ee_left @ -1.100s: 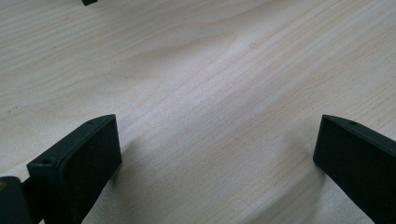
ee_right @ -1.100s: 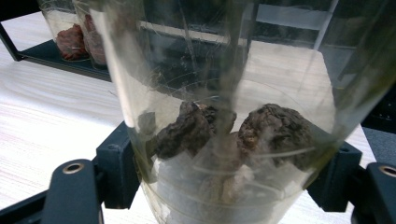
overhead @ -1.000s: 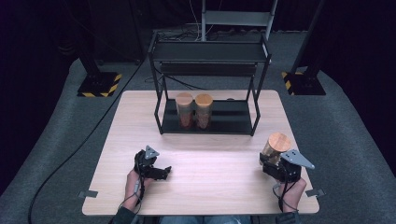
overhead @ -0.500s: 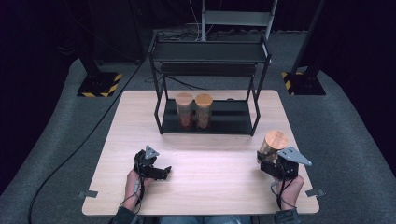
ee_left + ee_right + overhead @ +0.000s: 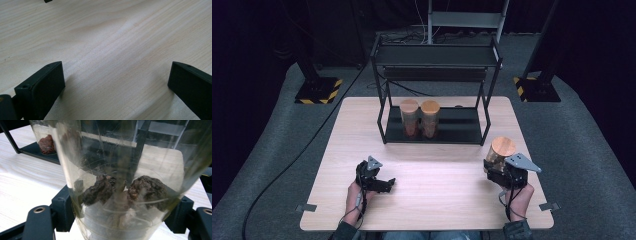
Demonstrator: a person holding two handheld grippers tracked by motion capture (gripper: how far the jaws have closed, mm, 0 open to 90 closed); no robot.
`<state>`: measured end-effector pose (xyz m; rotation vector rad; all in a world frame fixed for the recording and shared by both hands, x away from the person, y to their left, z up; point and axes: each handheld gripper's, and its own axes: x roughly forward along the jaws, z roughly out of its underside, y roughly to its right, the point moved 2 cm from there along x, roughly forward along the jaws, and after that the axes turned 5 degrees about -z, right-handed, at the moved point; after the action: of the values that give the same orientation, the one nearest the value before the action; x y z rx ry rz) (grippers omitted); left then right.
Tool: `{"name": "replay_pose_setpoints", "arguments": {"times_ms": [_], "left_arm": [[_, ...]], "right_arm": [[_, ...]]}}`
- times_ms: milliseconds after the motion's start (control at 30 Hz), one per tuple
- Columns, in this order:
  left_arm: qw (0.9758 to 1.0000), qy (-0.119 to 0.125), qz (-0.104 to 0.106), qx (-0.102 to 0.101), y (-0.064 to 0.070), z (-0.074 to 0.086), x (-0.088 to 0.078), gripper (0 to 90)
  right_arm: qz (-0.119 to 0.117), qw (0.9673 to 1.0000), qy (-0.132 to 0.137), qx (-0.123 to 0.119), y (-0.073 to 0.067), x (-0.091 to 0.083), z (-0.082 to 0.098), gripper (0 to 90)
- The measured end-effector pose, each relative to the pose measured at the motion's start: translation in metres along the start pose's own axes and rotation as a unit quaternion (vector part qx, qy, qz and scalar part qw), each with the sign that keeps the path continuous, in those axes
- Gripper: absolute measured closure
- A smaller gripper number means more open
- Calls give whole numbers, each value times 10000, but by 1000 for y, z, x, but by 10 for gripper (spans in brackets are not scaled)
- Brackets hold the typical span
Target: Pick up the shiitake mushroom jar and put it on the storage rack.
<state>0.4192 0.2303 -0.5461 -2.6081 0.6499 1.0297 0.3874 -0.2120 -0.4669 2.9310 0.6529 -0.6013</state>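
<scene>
A clear jar with a wooden lid stands upright at the table's right side, with my right gripper shut on its lower body. Up close in the right gripper view, the jar holds dark wrinkled lumps and sits between the black jaws of the right gripper. Near the front left, my left gripper rests low over the wooden table. In the left gripper view the left gripper is open, with bare wood between its jaws.
A black two-tier rack stands at the back middle of the table. Two similar lidded jars sit side by side on its lower shelf. One of them appears at the upper left of the right gripper view.
My right gripper has shifted slightly left with the jar in it. The left gripper has stayed put.
</scene>
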Motion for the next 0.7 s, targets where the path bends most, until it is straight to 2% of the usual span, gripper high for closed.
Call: {"name": "replay_pose_setpoints", "arguments": {"times_ms": [700], "left_arm": [[10000,0,-13,-13,0,0,0,1]], "right_arm": [[-96,9999,52,3,-6,9,-13,248]]}}
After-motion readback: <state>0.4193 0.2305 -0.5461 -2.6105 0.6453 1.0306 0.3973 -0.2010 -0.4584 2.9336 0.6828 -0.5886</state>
